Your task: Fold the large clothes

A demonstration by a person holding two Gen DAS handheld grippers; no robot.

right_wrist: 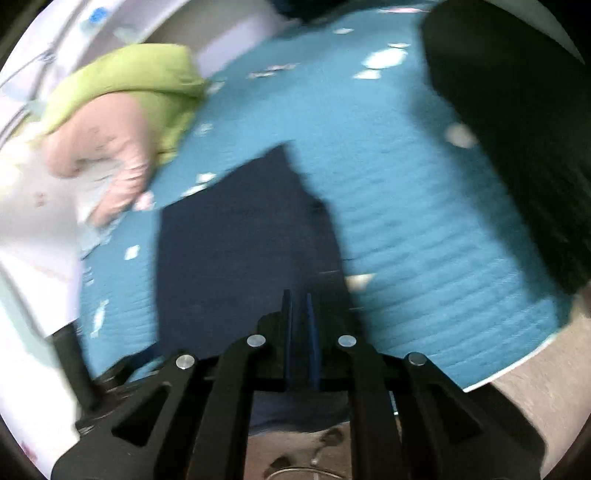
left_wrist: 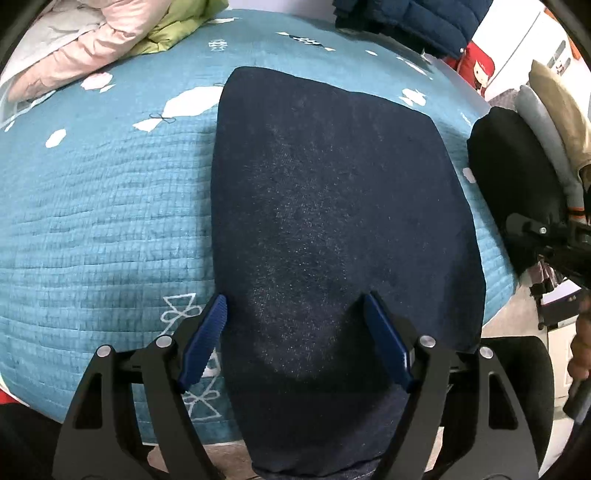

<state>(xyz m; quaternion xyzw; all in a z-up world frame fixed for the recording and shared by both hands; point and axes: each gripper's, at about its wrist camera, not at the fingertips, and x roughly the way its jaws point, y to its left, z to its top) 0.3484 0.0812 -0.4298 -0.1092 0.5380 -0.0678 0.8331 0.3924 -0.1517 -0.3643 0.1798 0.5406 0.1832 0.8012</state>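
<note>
A dark navy garment (left_wrist: pixel 332 206) lies flat on the teal quilted bed, its near end hanging over the front edge. My left gripper (left_wrist: pixel 295 314) is open, its blue pads just above the garment's near part, holding nothing. In the blurred right wrist view the same navy garment (right_wrist: pixel 240 240) lies ahead. My right gripper (right_wrist: pixel 298 306) has its blue pads nearly together over the garment's near edge; I cannot tell whether cloth is between them. The right gripper's black body also shows in the left wrist view (left_wrist: pixel 554 240) at the far right.
The teal bed cover (left_wrist: pixel 92 221) has white patterns. Pink (left_wrist: pixel 74 55) and green (left_wrist: pixel 173 26) padded clothes lie at the back left. A dark blue jacket (left_wrist: pixel 406 18) lies at the back. A black garment pile (left_wrist: pixel 517 166) sits at the right edge.
</note>
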